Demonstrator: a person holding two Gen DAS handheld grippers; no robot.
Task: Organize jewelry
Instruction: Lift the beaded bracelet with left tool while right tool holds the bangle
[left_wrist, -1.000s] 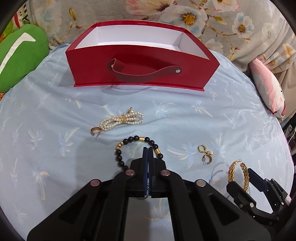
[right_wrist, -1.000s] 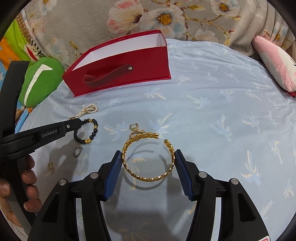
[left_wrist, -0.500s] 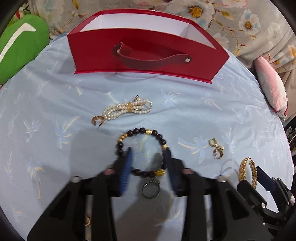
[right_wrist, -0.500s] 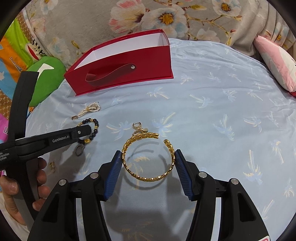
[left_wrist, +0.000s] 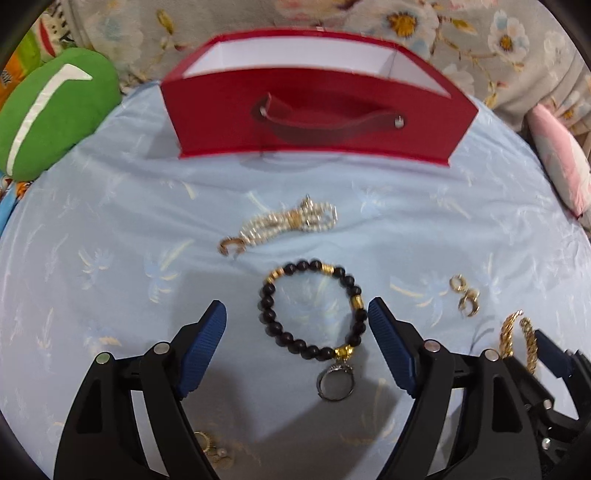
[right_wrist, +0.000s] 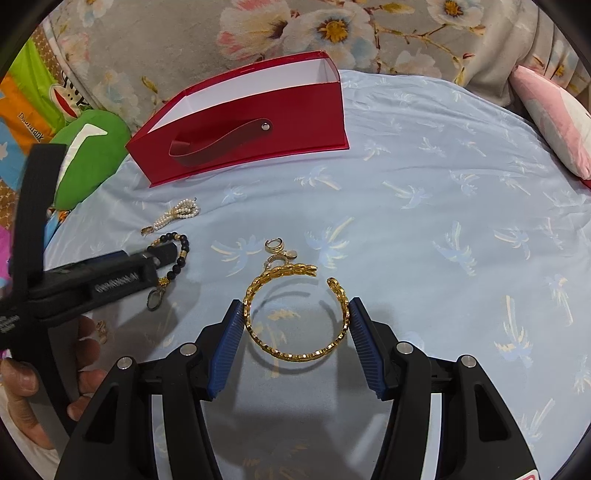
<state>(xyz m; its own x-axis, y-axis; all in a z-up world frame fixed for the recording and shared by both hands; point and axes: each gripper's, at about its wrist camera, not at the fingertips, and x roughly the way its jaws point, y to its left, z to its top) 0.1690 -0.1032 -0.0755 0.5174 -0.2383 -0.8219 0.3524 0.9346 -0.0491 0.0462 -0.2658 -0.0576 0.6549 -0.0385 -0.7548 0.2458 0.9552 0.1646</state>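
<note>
A black bead bracelet (left_wrist: 312, 306) with gold beads and a ring charm lies on the blue sheet, between the fingers of my open left gripper (left_wrist: 297, 325). A gold cuff bracelet (right_wrist: 297, 317) sits between the blue pads of my right gripper (right_wrist: 295, 332), which touch both its sides. A pearl bracelet (left_wrist: 291, 221), a small gold hoop (left_wrist: 231, 246) and gold earrings (left_wrist: 464, 293) lie nearby. The open red box (left_wrist: 314, 107) stands beyond them. The left gripper also shows in the right wrist view (right_wrist: 162, 254), over the black bracelet (right_wrist: 177, 254).
A green cushion (left_wrist: 51, 110) lies at the left, a pink one (left_wrist: 557, 166) at the right. Floral fabric rises behind the box. Another small gold earring (left_wrist: 210, 446) lies under my left gripper. The red box (right_wrist: 243, 118) has a loop handle on its front.
My left gripper has opened wide from shut and now straddles the black bracelet. The right gripper has stayed on the gold cuff.
</note>
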